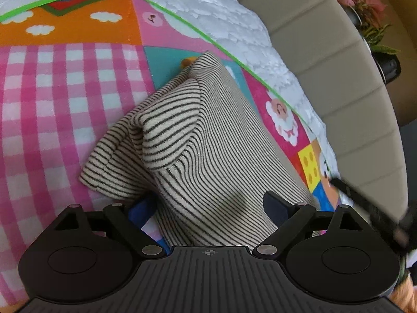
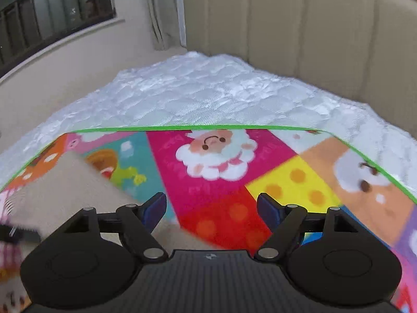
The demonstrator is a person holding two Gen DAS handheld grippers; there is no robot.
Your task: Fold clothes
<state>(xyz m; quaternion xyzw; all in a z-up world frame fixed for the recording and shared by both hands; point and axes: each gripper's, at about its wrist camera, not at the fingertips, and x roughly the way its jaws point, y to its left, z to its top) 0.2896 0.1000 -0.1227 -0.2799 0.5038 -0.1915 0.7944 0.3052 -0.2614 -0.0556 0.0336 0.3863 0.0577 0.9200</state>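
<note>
On the left, the left gripper (image 1: 208,206) hangs over a striped shirt (image 1: 192,140), its jaws spread wide to either side of the cloth without pinching it. The shirt lies partly folded on a colourful blanket (image 1: 60,83) spread over a white mattress (image 1: 213,7). Further right, the right gripper (image 2: 211,207) stands open and empty above the blanket's bright squares, the shirt just to its left.

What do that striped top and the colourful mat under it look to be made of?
Striped top: soft matte knit, probably cotton, judging by its fine ribbed stripes and limp folds. Colourful mat: fuzzy printed fabric, perhaps fleece or flannel, with a bright green bound edge; fibre uncertain.
</note>
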